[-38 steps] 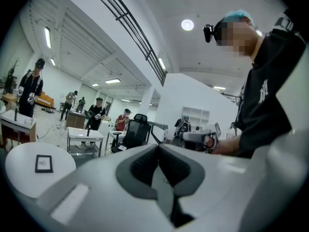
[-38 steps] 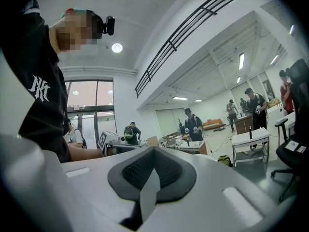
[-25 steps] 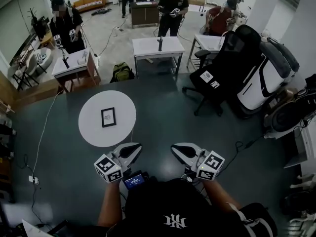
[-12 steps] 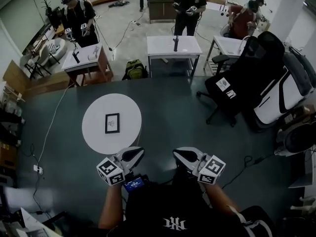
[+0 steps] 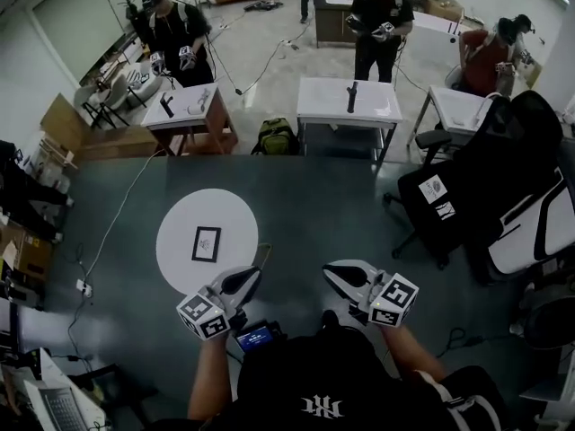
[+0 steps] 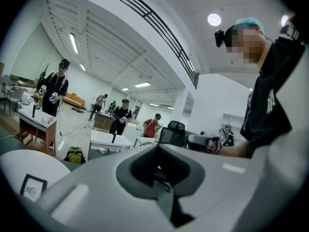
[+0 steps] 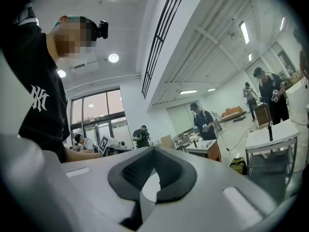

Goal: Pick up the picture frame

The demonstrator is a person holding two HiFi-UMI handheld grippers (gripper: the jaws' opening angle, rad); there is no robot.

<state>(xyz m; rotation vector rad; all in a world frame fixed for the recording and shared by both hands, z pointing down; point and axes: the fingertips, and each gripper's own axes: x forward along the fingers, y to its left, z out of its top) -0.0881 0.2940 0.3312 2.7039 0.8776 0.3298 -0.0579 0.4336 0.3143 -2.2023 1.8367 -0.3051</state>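
- Shifted since the earlier frames: the round white table (image 5: pixel 182 265) now lies closer to both grippers in the head view. The desks beyond it have slid toward the right.
- Picture frame (image 5: pixel 206 243): dark-edged, lying flat and face up near the middle of the round white table. Nothing touches it.
- Left gripper (image 5: pixel 241 280): just off the table's near right rim and pointing roughly level. Its jaws are pressed together with nothing between them. Judged to be carried shut because the hand is in approach, not yet at the frame.
- Right gripper (image 5: pixel 339 273): well to the right of the table, over the dark floor. Its jaws are likewise pressed together and empty. Judged to be held level beside its partner for the walk-up, with no role yet.
- Task status, as a judgement: approach stage, with the frame not yet lifted.
- Handling note, as a judgement: a frame lying flat offers only a low edge. The chosen gripper would have to spread its jaws, tip downward and take one side rail, and a shallow bite risks sliding the frame across the smooth top.
- Green backpack (image 5: pixel 275 136): on the floor beyond the table's far side.
- Black office chair (image 5: pixel 467 196): well to the table's right.
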